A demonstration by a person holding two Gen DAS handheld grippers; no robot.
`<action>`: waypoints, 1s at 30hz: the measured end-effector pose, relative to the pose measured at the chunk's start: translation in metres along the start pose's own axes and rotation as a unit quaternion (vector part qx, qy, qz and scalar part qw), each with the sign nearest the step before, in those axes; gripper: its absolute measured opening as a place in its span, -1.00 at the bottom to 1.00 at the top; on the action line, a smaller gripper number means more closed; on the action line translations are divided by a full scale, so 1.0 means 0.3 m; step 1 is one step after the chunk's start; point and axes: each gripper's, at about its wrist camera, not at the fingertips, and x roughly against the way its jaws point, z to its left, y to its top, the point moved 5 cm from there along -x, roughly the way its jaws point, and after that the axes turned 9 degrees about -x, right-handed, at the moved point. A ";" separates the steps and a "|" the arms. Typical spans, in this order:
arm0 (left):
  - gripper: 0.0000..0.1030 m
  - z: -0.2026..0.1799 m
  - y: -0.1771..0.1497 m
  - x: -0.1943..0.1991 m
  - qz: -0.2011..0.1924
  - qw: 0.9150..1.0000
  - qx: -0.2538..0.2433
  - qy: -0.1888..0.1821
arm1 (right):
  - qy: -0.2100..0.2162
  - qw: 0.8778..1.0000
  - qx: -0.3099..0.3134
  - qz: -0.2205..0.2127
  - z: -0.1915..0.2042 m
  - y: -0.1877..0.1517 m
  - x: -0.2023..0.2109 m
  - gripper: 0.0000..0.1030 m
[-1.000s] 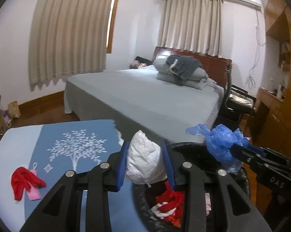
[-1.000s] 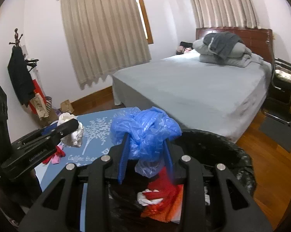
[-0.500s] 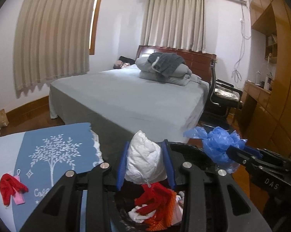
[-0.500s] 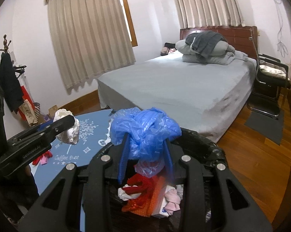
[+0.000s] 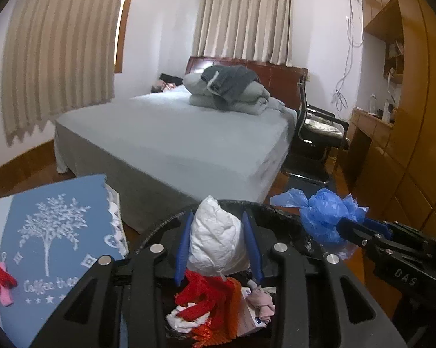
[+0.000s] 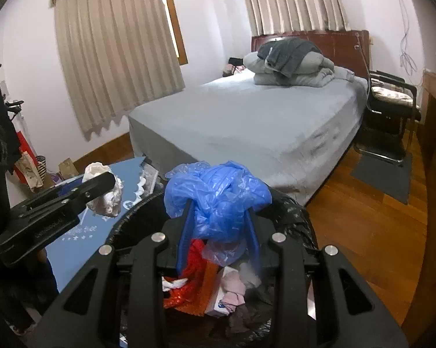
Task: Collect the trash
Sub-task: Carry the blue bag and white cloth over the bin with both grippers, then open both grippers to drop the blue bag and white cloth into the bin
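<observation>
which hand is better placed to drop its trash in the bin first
Left, narrowly. The left tongs hold the white wad directly above the red scraps inside the black-lined bin. The right tongs hold the blue bag over the bin's mouth, also nearly ready.

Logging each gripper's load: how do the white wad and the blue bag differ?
The white wad in the left gripper is opaque, crumpled and compact; the blue bag in the right gripper is translucent plastic, looser, spilling over the fingers. Both are pinched above the black-lined bin, which already holds trash.
</observation>
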 end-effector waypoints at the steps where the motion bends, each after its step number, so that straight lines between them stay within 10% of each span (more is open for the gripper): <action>1: -0.33 -0.004 -0.007 -0.018 0.005 1.000 0.000 -0.003 | -0.002 1.000 0.000 0.002 -0.006 -0.003 -0.006 -0.38; 12: -0.16 -0.038 -0.052 -0.121 0.031 0.999 -0.003 -0.032 | -0.026 0.999 -0.006 0.026 -0.072 -0.032 -0.087 -0.29; 21: 0.49 0.054 -0.048 -0.092 0.023 1.000 0.019 -0.008 | -0.042 0.999 -0.012 0.027 -0.092 -0.038 -0.101 0.70; 30: 0.85 0.236 -0.086 0.020 0.018 0.997 0.031 0.071 | -0.035 0.999 -0.008 0.025 -0.020 -0.020 -0.097 0.86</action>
